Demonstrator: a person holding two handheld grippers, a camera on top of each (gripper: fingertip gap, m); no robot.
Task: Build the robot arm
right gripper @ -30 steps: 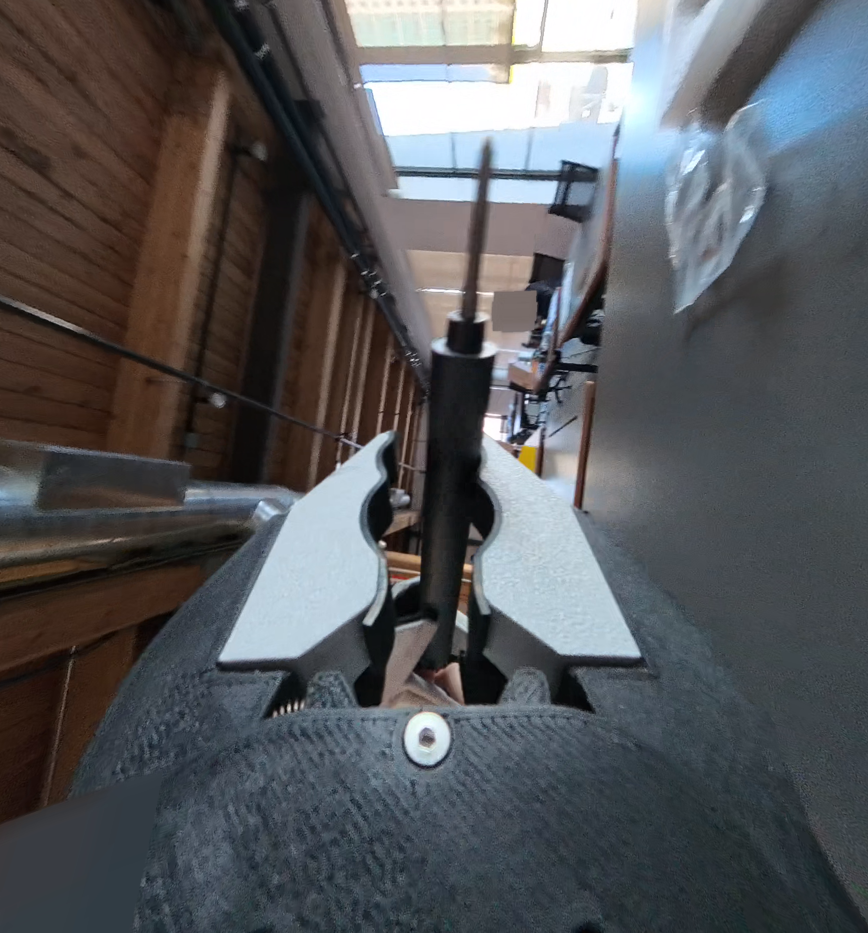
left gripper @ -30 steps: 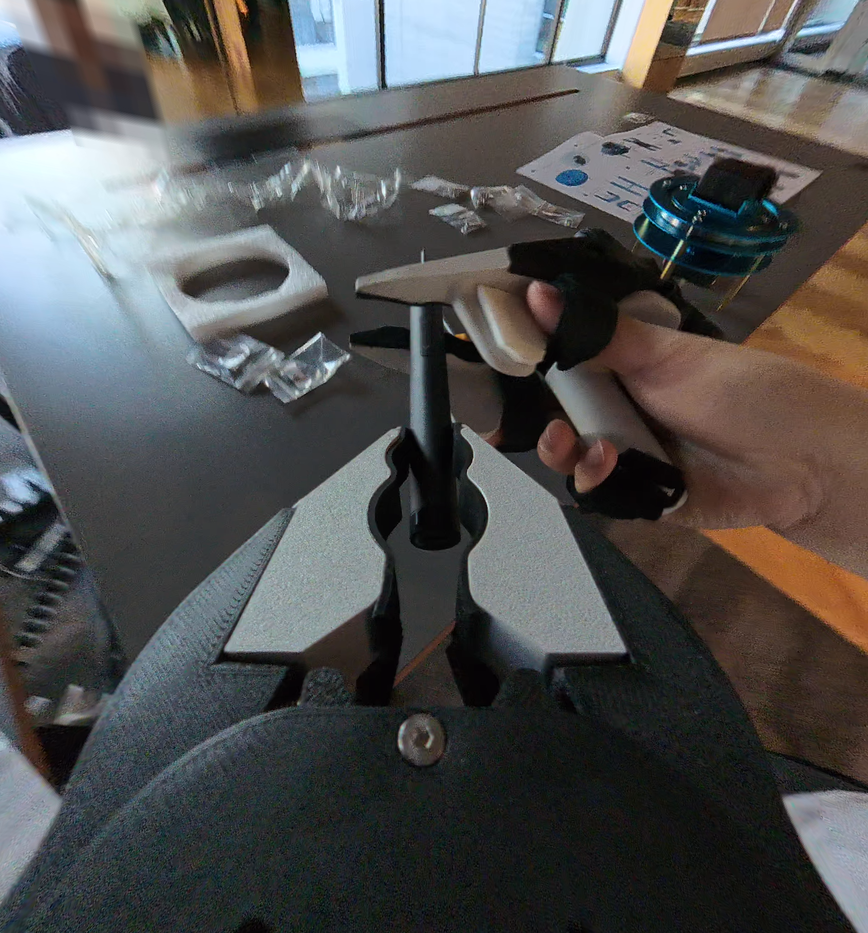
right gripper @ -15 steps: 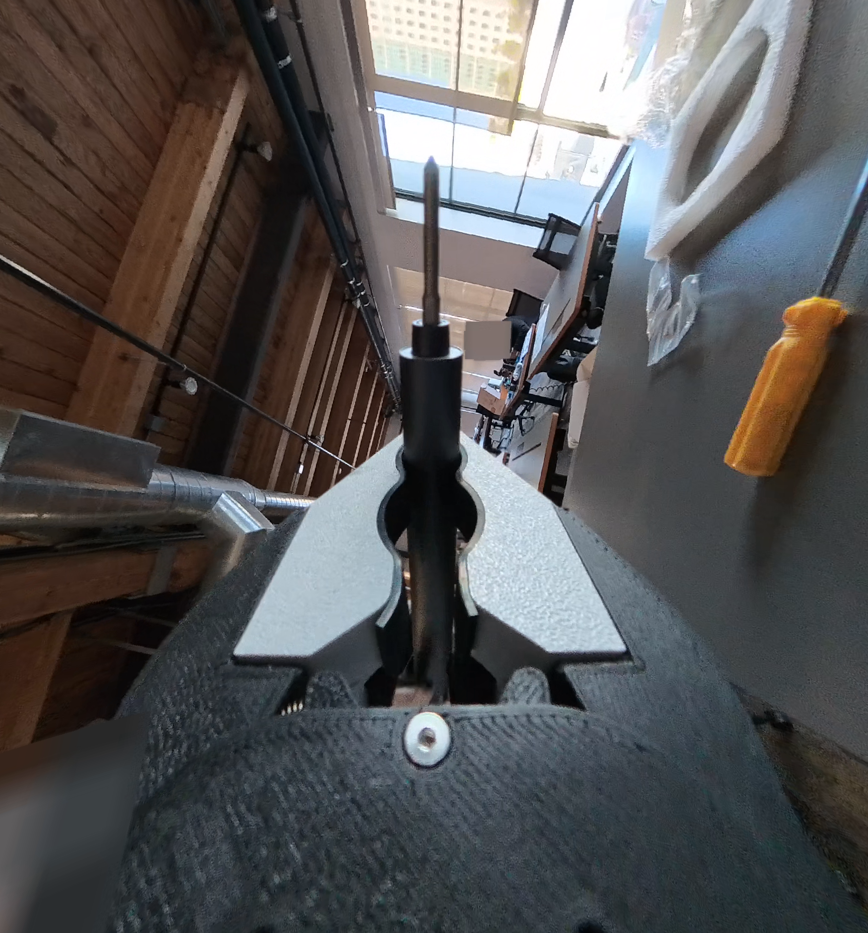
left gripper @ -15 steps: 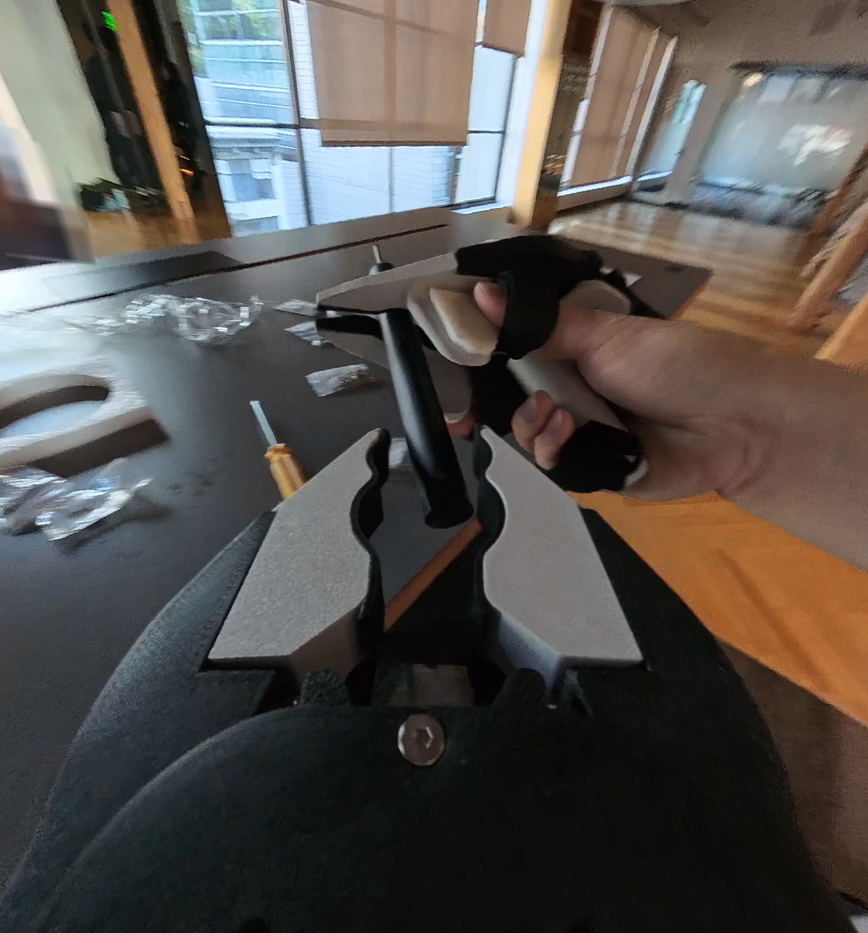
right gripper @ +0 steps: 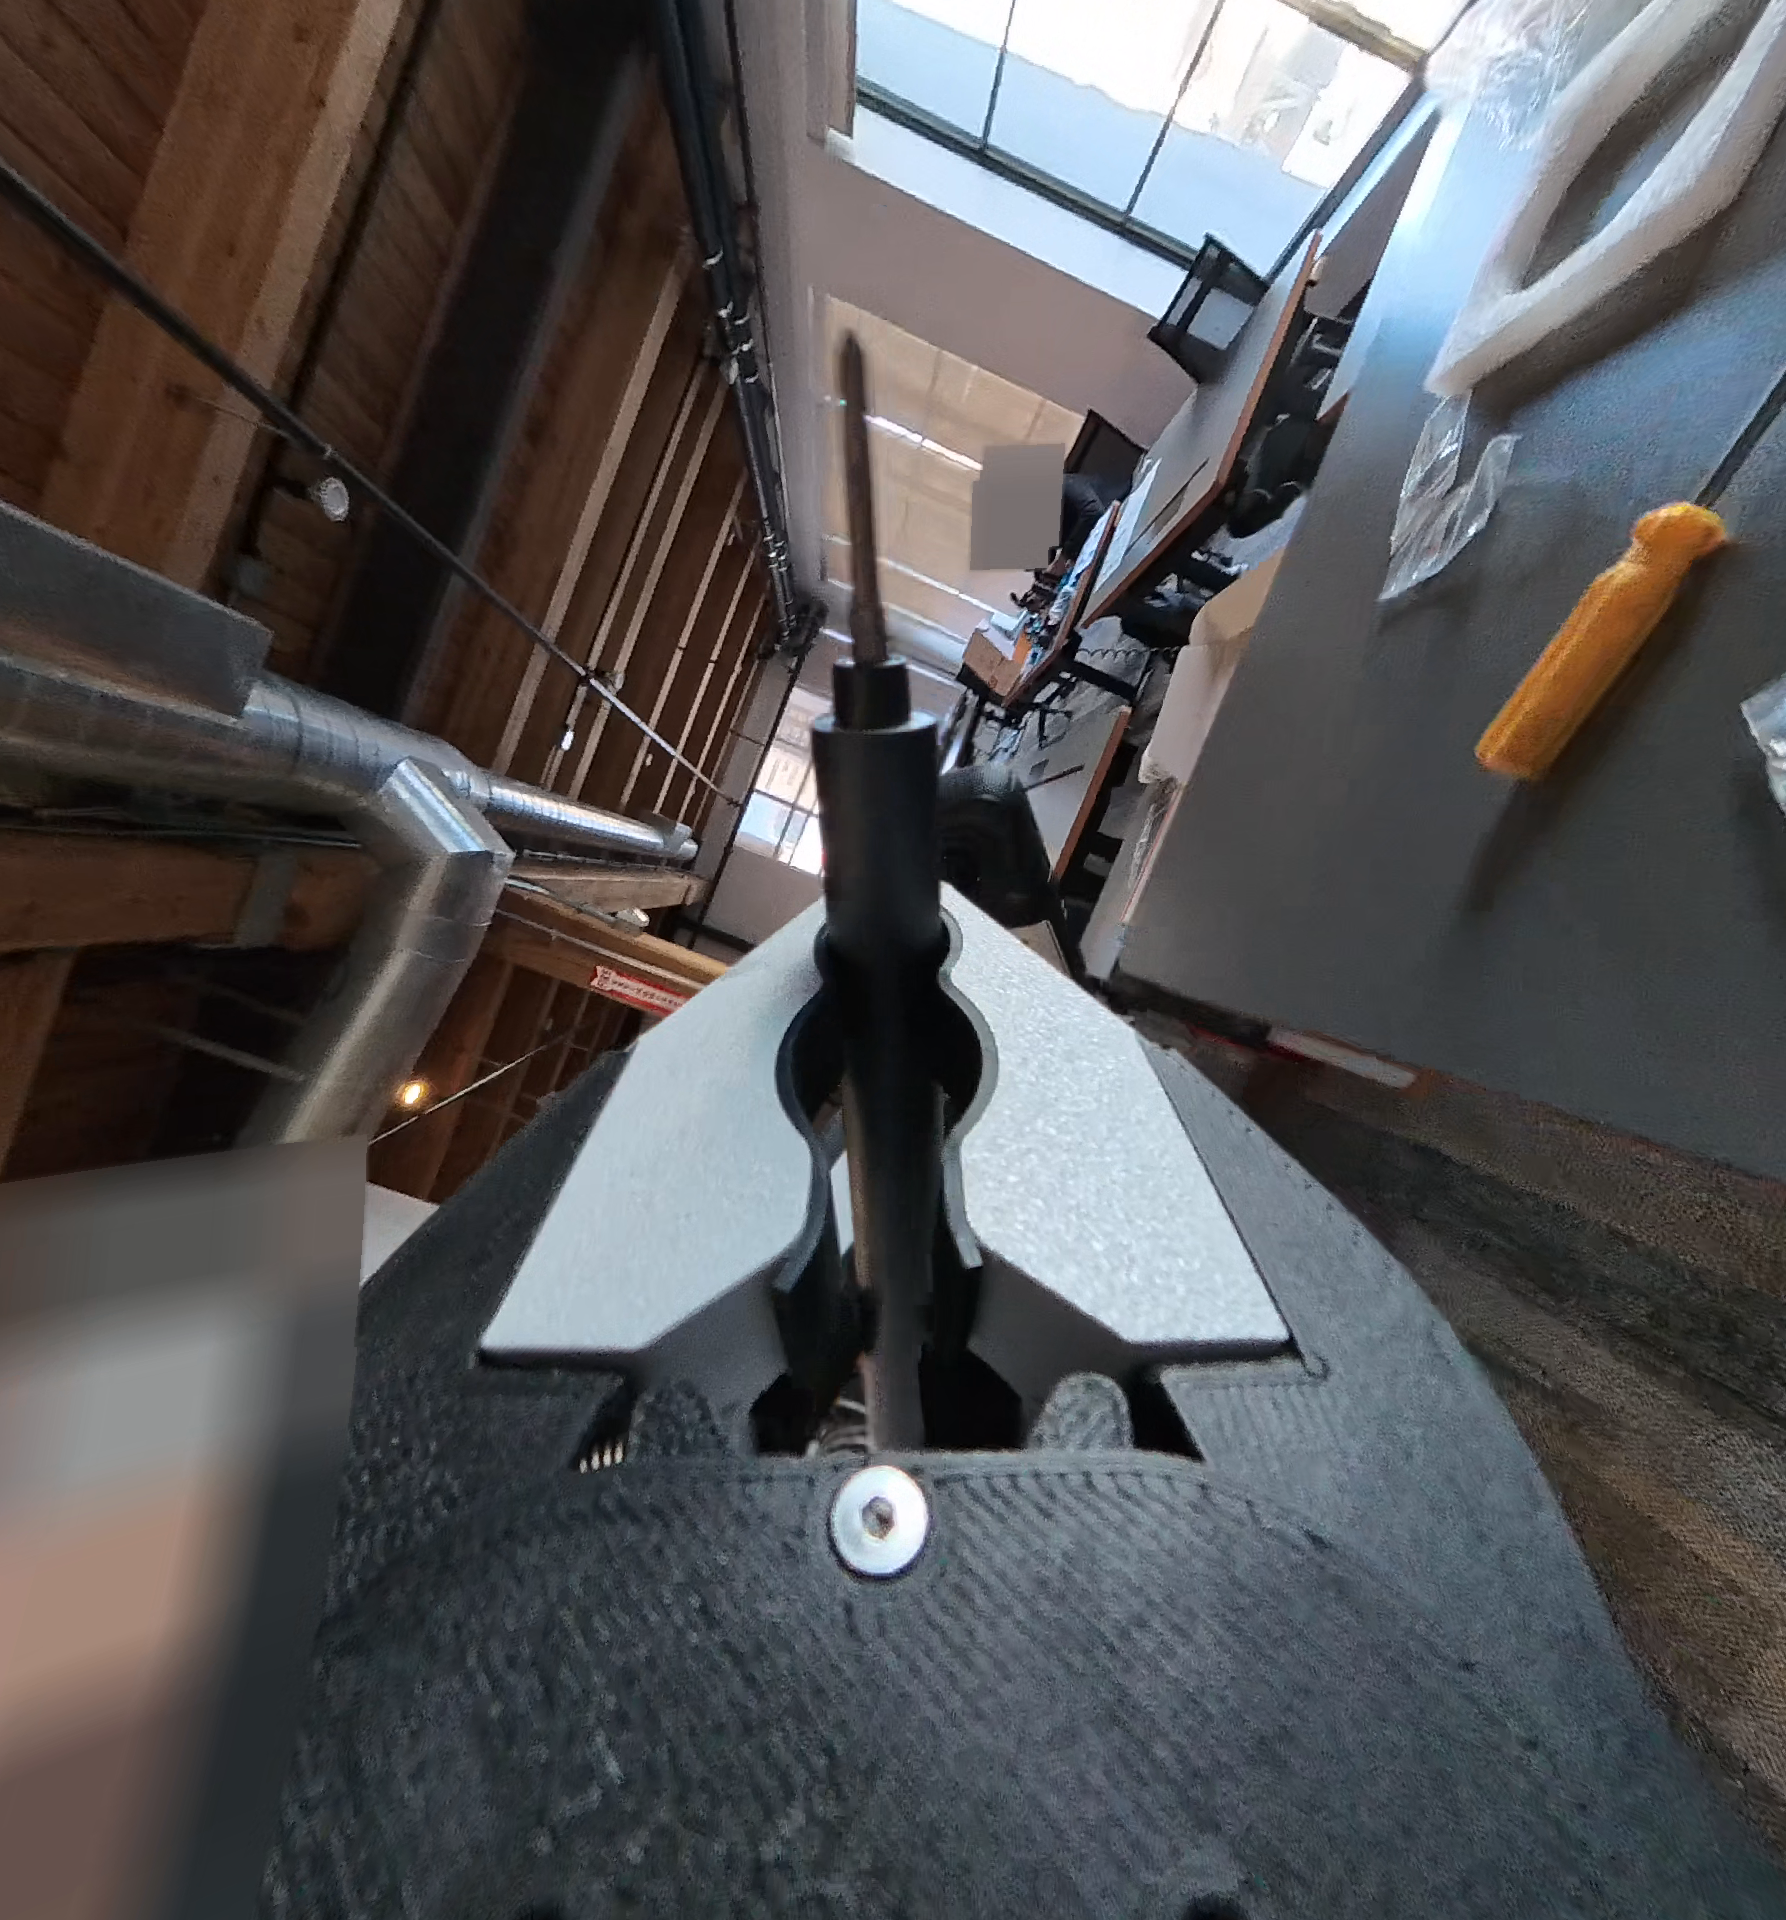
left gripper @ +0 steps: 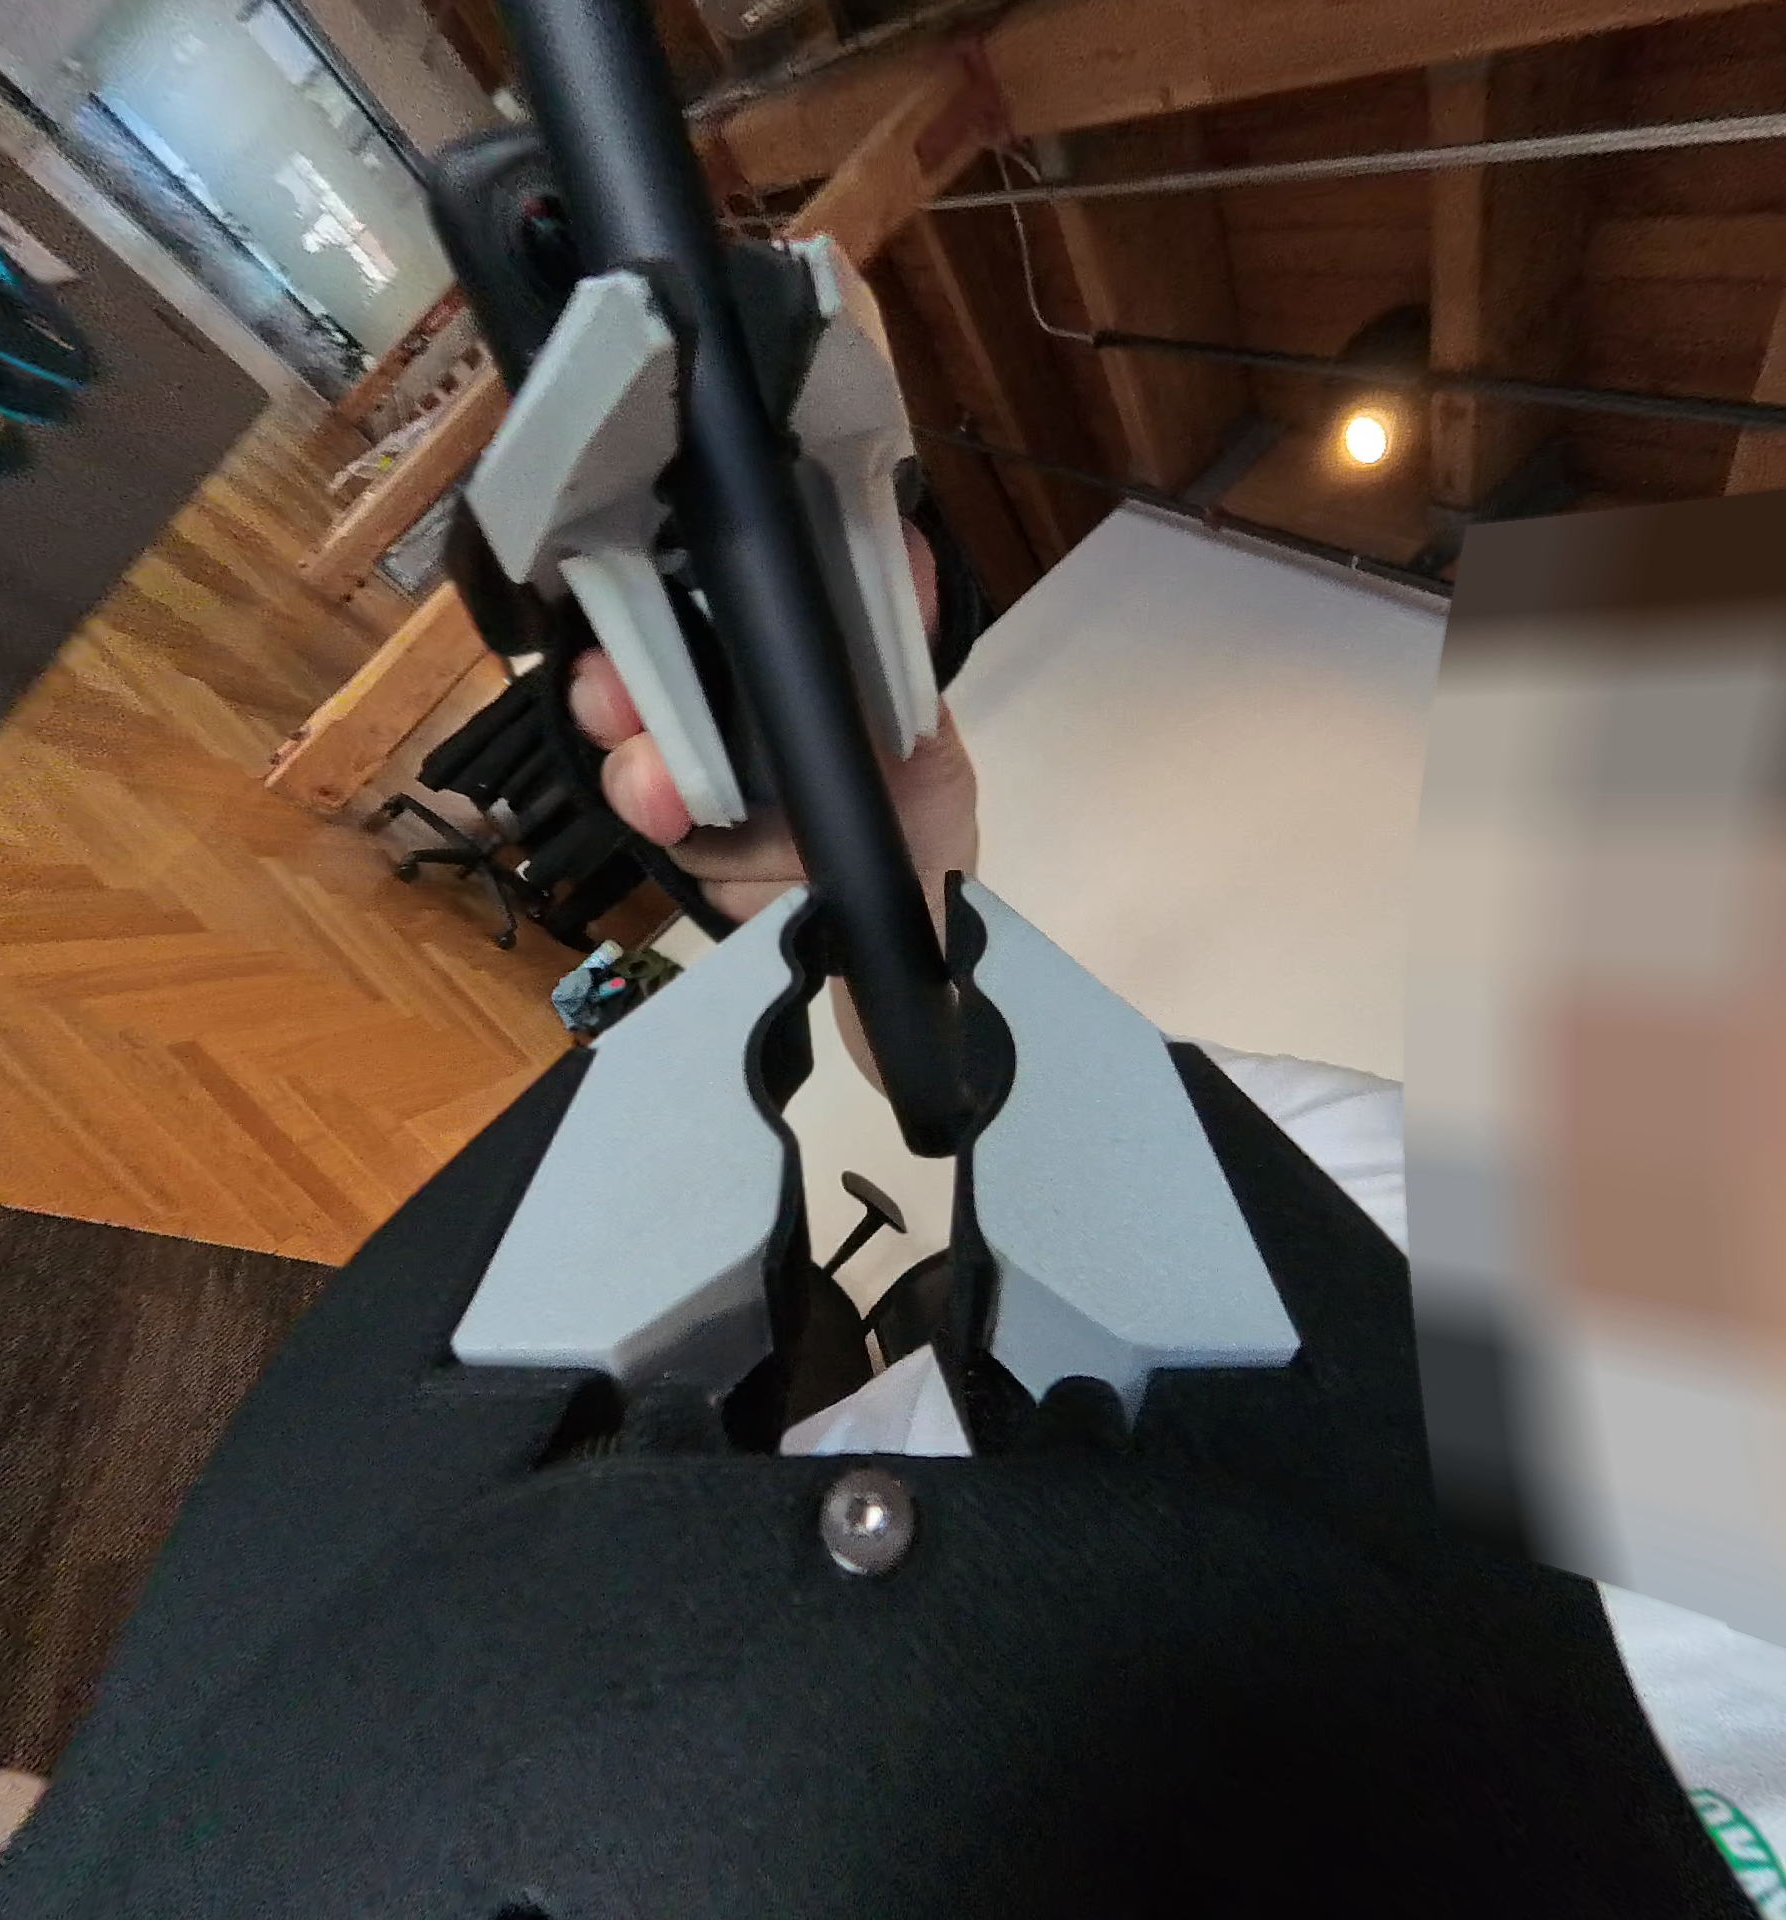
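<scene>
The left tongs [left gripper: 881, 899] stand part open: the butt end of the slim black matt-handled screwdriver [left gripper: 764, 520] sits between the two grey fingers, lying against the notch of one finger, with a clear gap at the other. No clamping contact is visible on that side. The right tongs [right gripper: 884, 935] are closed firmly on the same handle further along, with the thin steel bit pointing away from them and upward. In the left wrist view, a bare hand [left gripper: 660, 769] grips the right tool just behind its fingers. The black screwdriver is therefore held in the air, clear of the counter, carried by the right tongs alone. Beyond, on the dark grey counter [right gripper: 1491, 831], lie an orange plastic-handled screwdriver [right gripper: 1595, 655], crumpled clear plastic bags [right gripper: 1445, 499] and a white foam frame [right gripper: 1595, 208], all well apart from both tools. Further off are a herringbone wooden floor [left gripper: 141, 883], a black office chair [left gripper: 494, 831], a silver metal duct [right gripper: 349, 748] and timber ceiling beams [right gripper: 193, 208].
</scene>
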